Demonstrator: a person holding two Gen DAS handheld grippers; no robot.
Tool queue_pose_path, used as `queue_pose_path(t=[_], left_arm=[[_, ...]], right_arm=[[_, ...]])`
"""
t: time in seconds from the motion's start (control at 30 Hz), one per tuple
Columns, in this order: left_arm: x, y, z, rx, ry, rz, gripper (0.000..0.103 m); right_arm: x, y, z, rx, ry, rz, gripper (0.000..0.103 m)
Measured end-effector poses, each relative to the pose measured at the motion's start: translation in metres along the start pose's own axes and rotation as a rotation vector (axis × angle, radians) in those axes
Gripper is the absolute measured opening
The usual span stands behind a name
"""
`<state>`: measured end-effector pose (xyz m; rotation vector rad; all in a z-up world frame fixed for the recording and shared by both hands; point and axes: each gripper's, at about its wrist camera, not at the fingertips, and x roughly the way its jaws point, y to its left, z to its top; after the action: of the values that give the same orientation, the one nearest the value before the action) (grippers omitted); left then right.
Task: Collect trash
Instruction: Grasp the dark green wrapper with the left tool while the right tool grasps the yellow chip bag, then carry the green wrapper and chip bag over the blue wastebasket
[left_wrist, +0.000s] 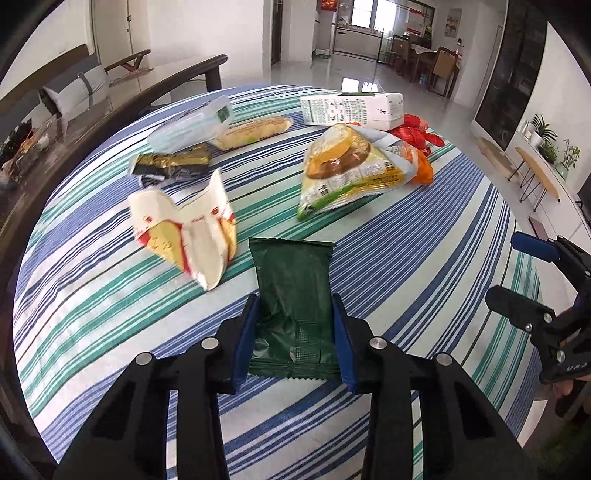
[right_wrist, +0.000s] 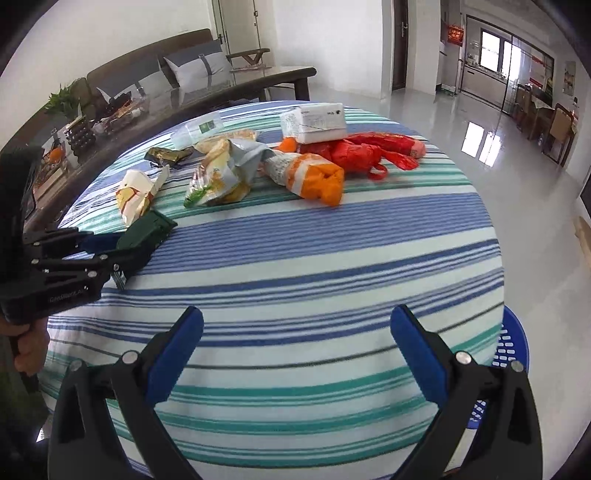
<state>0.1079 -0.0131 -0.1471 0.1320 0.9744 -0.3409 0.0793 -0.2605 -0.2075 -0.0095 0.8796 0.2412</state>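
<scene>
Left hand-held gripper (left_wrist: 295, 314): I see its blue pads pressed on both sides of the dark green wrapper (left_wrist: 291, 295), grasping it.
Dark green wrapper: on the striped cloth, toward the desk's (right_wrist: 332, 258) near left edge.
Right hand-held gripper (right_wrist: 295, 332): released, jaws wide apart over bare cloth at the near edge.
Other trash: red-and-yellow wrapper (left_wrist: 184, 229) just beyond the green one; orange bag (right_wrist: 317, 177), red bag (right_wrist: 365, 151) and white carton (right_wrist: 317, 122) toward the far edge.
Blue basket (right_wrist: 513, 354): beside the desk's right edge, below it.

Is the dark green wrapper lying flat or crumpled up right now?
Mostly flat. The dark green wrapper lies spread on the striped tablecloth, lightly creased, between the left hand-held gripper pads.
</scene>
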Motion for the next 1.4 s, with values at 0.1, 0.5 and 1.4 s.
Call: queue_pose_path(t=[0.1,0.5,1.4], left_arm=[[-0.010,0.017,-0.012,-0.054,0.000,0.003,0.038],[-0.023,0.032,-0.027,-0.119,-0.013,0.012,0.038],[-0.030,0.043,-0.034,-0.157,-0.013,-0.051,0.045]], right_arm=[[0.010,0.018,0.025,-0.019,-0.016,0.053,0.098],[0.105,0.054,0.094,0.165,0.083,0.025,0.088],[-0.010,-0.010,-0.015,0.019,0.075,0.078,0.086]])
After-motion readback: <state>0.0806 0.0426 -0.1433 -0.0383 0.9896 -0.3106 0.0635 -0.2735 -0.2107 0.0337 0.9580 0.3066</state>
